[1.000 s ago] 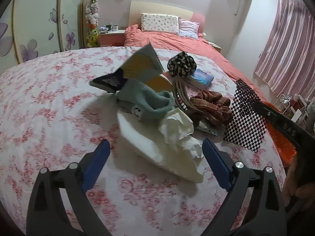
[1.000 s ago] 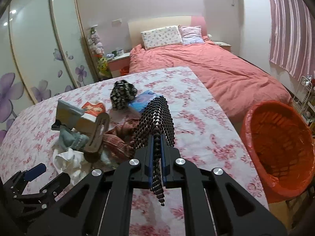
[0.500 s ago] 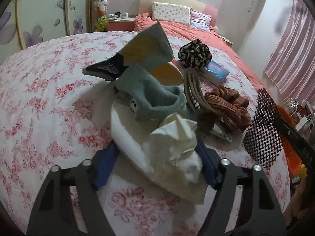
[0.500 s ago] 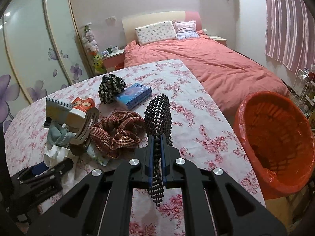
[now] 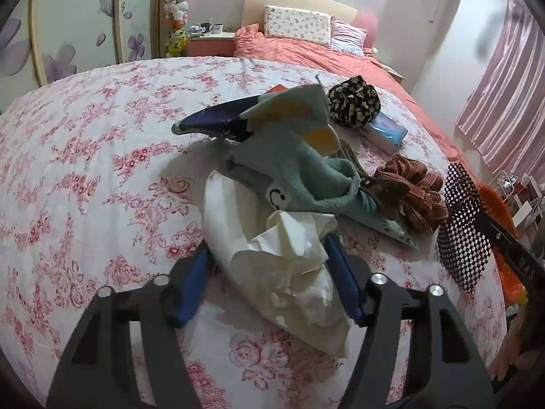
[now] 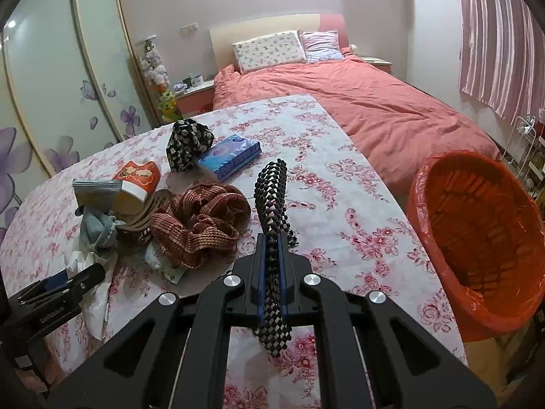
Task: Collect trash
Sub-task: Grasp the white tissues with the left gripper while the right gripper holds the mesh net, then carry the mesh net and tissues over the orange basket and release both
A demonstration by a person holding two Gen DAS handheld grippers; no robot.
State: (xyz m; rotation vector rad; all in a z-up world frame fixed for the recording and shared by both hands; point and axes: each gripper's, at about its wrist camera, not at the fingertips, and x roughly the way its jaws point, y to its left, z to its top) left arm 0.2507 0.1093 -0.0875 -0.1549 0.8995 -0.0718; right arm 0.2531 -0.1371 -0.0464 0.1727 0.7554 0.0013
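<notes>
Now the left gripper point(image 5: 265, 283) has its jaws just closing around the crumpled tissue point(image 5: 282, 272) on the counter point(image 5: 85, 177), pads touching its sides. Meanwhile the right gripper point(image 6: 272, 293) is clamped on a black-and-white checkered piece point(image 6: 272, 204), near the orange bin point(image 6: 477, 231); the tissue looks nearly ready to lift.

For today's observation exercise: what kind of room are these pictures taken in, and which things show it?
Most likely a bedroom in a home. A bed with pillows stands at the back, a sliding wardrobe with flower prints fills the wall beside it, and striped curtains hang opposite.
</notes>
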